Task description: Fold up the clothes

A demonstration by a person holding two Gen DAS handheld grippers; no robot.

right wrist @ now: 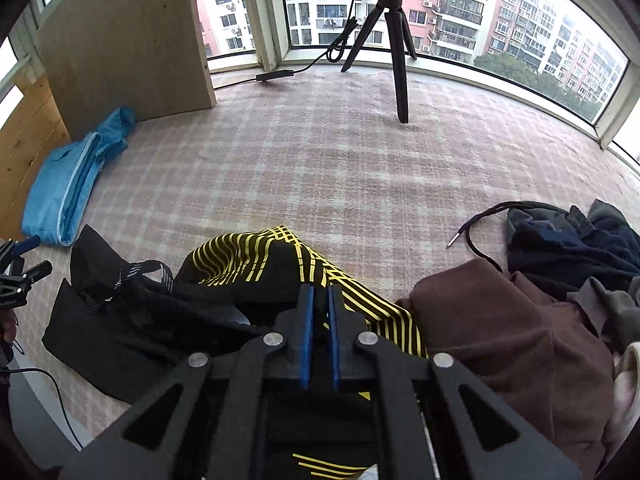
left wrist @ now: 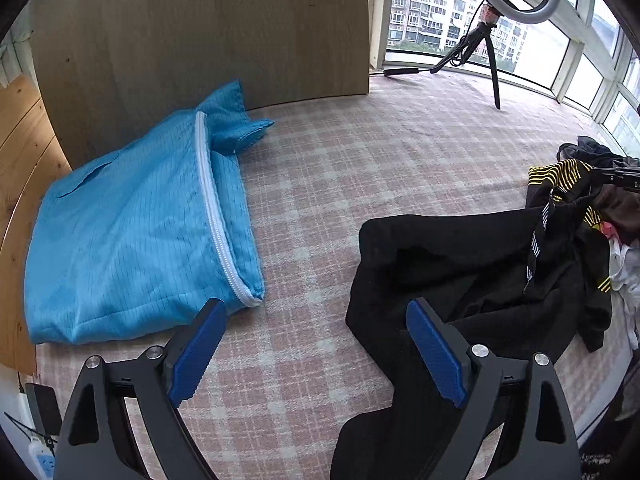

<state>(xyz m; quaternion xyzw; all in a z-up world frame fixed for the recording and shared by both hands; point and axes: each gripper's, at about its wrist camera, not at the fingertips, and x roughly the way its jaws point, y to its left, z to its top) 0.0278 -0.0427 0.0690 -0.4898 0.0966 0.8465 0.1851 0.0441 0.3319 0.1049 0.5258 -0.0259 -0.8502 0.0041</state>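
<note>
A black garment with yellow stripes (right wrist: 256,256) lies crumpled on the checked pink cloth surface (right wrist: 340,168). My right gripper (right wrist: 319,296) is shut on its striped fabric and holds it slightly lifted. The same garment (left wrist: 472,264) shows in the left wrist view at the right, black with a striped part at the far end. My left gripper (left wrist: 316,320) is open and empty above the surface, its right finger over the garment's near edge. A folded blue zip-up garment (left wrist: 136,224) lies at the left against the wooden panel; it also shows in the right wrist view (right wrist: 64,184).
A pile of unfolded clothes, brown (right wrist: 508,328) and dark blue (right wrist: 576,240), lies at the right. A tripod with a ring light (right wrist: 396,44) and its cable stands at the back by the windows. A wooden panel (left wrist: 200,28) stands at the back left.
</note>
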